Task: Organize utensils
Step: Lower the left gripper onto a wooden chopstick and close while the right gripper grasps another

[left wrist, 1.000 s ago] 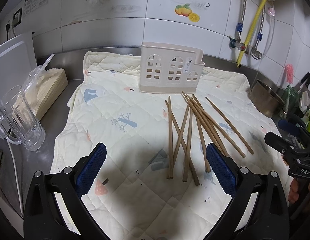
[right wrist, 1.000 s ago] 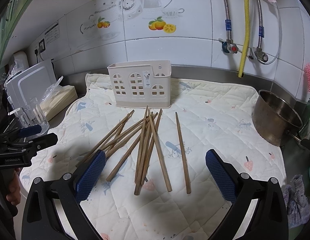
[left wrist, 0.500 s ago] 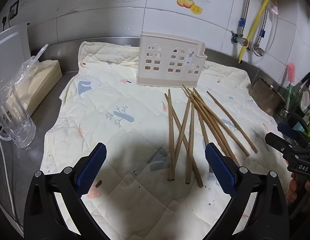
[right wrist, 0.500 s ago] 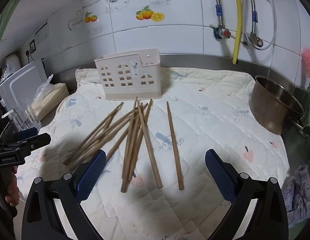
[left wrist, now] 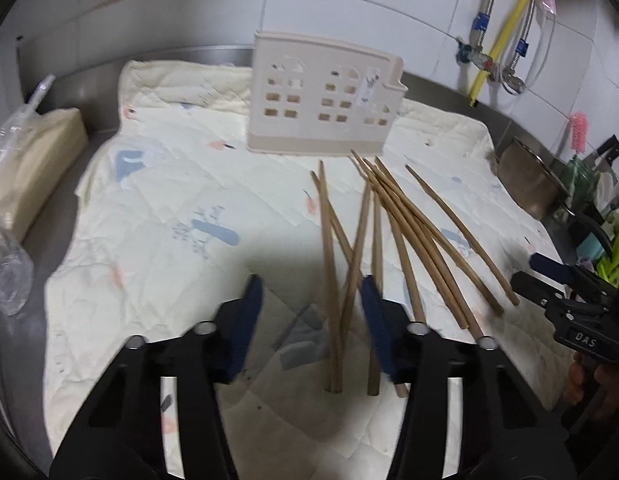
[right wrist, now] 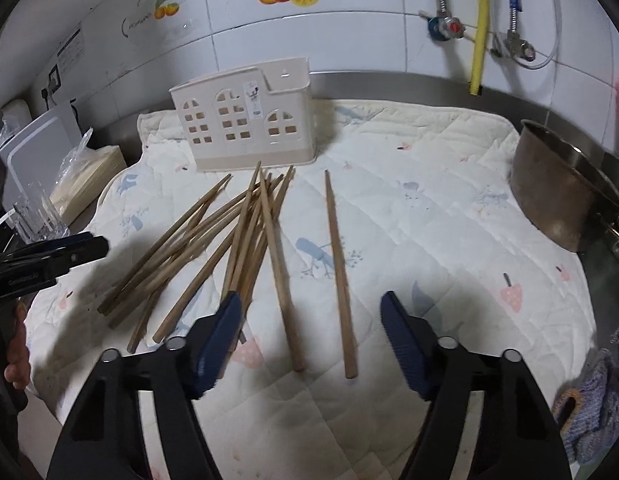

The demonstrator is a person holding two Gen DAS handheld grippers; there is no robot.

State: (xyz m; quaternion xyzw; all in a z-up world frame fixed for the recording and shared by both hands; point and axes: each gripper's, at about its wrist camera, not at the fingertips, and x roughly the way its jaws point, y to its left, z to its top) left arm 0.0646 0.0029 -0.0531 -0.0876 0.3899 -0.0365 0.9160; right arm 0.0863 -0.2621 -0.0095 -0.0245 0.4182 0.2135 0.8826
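Several wooden chopsticks [left wrist: 393, 236] lie fanned on a pale quilted mat [left wrist: 169, 208], in front of a cream plastic utensil holder [left wrist: 323, 98] with window cut-outs. My left gripper [left wrist: 309, 320] is open, its jaws narrowed, low over the near ends of the leftmost chopsticks. In the right wrist view the chopsticks [right wrist: 245, 236] and holder [right wrist: 245, 120] show too. My right gripper [right wrist: 311, 336] is open, narrower than before, above the near ends of two separate chopsticks [right wrist: 337, 268]. Neither gripper holds anything.
A steel pot [right wrist: 565, 188] stands at the mat's right edge. A glass pitcher [right wrist: 37, 212] and a bagged stack of paper [left wrist: 29, 160] sit left. Pipes and a tiled wall are behind. A crumpled cloth [right wrist: 597, 400] lies at the right front.
Both grippers have moved forward and down toward the chopsticks. Both jaws have narrowed from wide open, the left more than the right. The chopsticks have not moved.
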